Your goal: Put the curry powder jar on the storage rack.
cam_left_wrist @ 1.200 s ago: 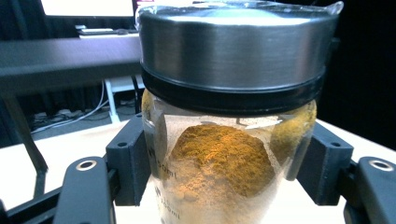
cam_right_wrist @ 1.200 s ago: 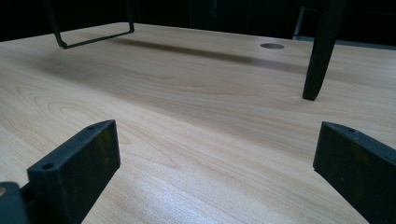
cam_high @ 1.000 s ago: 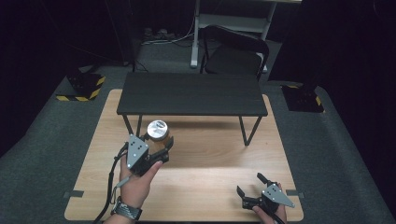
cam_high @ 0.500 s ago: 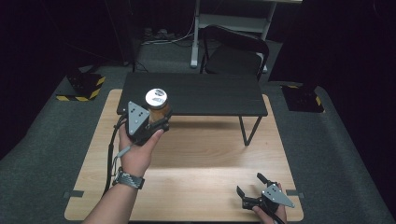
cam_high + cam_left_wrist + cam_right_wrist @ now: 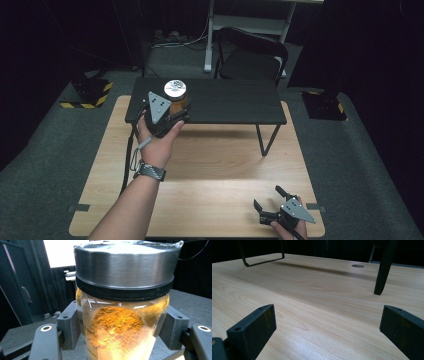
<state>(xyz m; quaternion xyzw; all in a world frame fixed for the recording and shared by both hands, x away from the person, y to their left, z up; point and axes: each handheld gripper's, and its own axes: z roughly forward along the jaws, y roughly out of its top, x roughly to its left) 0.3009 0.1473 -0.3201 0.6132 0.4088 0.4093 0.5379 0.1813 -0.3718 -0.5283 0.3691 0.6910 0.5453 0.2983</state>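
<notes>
- Left gripper view puts us right up against it: the left gripper [image 5: 120, 340] has its two black jaws clamped on the clear glass sides of the spice jar [image 5: 120, 322], one jaw on each side
- Orange-brown powder fills the lower jar, a grey metal lid [image 5: 125, 263] with a dark band sits on top, jar upright
- High view: the left gripper [image 5: 167, 111], grey three-cornered plate up, holds that jar [image 5: 175, 97] at the near left part of the black raised shelf [image 5: 225, 102]; whether the jar base touches the shelf I cannot tell
- Left hand [image 5: 157, 140] wraps the handle, a watch at the wrist
- Down at the near right corner, the right gripper [image 5: 274, 206] sits low over the wooden table [image 5: 215, 165], well apart from the jar
- Right gripper view: jaws spread wide, holding nothing, bare wood grain [image 5: 317, 305] between them, a black shelf leg [image 5: 383, 270] standing ahead
</notes>
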